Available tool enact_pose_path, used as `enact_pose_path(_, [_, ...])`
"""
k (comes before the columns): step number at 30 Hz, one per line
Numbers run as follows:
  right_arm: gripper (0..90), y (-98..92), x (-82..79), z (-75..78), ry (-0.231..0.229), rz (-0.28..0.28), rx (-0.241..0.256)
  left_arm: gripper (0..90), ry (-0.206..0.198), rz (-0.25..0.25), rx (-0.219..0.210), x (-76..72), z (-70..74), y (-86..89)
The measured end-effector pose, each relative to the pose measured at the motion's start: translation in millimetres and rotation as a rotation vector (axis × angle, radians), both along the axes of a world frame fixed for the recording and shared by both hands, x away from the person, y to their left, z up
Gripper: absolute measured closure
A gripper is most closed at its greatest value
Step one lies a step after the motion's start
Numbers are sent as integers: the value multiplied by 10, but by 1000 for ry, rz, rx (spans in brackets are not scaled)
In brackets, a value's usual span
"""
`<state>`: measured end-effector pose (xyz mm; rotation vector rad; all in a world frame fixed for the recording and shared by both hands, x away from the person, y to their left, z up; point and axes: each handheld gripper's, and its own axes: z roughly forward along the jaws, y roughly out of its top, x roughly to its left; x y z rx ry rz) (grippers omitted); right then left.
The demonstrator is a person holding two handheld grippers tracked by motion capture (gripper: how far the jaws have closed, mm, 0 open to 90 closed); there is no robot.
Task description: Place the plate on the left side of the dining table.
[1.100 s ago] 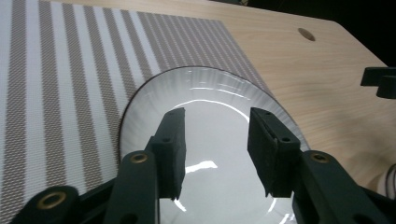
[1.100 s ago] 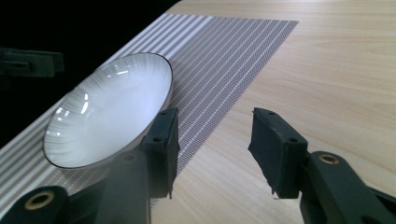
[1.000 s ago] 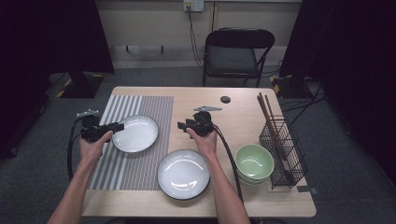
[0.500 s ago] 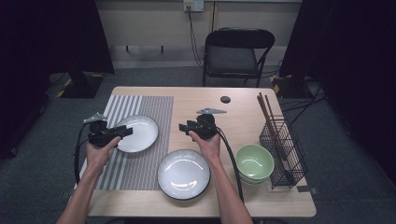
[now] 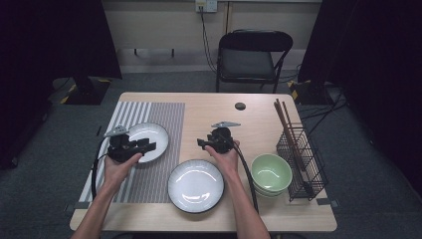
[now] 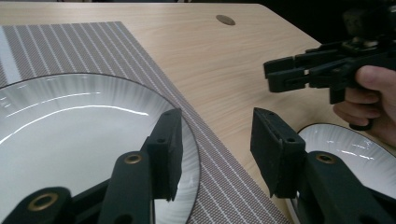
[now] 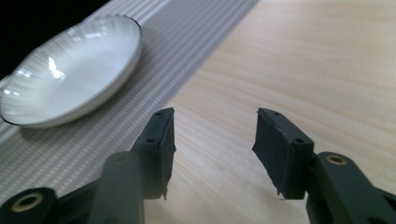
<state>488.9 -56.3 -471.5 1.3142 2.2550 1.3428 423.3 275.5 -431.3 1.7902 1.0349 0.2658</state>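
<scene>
Dark curtains close off both sides of the room, and a black folding chair (image 5: 254, 57) stands behind the pale wooden surface (image 5: 214, 107) that I am working over. On its left part lies a grey striped mat (image 5: 149, 149), and on that mat sits the plate (image 5: 144, 142) nearest my left tool (image 5: 144, 146). I see the left tool held low at the plate's near right edge, its jaws standing apart with nothing between them; in the left gripper view one jaw sits over the plate's rim and the other over the mat beside it. Whether that jaw touches the rim I cannot tell. My right tool (image 5: 203, 143) hovers over bare wood near the middle of the surface, pointing toward the mat, jaws spread wide and empty; the right gripper view shows the wood grain between them and the plate farther off on the mat. A second plate (image 5: 195, 185) with a dark rim lies just below my right hand (image 5: 224, 154), partly off the mat's right edge. To the right stand stacked green bowls (image 5: 271, 173) and, just beside them, a black wire rack (image 5: 303, 159) holding chopsticks (image 5: 286, 124). A small dark disc (image 5: 240, 106) lies on the wood toward the far edge
</scene>
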Motion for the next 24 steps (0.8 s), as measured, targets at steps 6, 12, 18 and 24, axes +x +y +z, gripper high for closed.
enact_pose_path(6, [350,25,31,-147,6,-6,-86,522,-9,-66,4,-49,27,-188])
enact_pose_path(12, [290,30,54,-237,7,-9,-178,513,-40,-133,33,-130,78,-398])
enact_pose_path(18, [265,62,15,-282,-60,9,-251,489,-53,-184,49,-217,109,-567])
enact_pose_path(24, [250,90,15,-295,-70,0,-271,472,-78,-206,53,-284,170,-673])
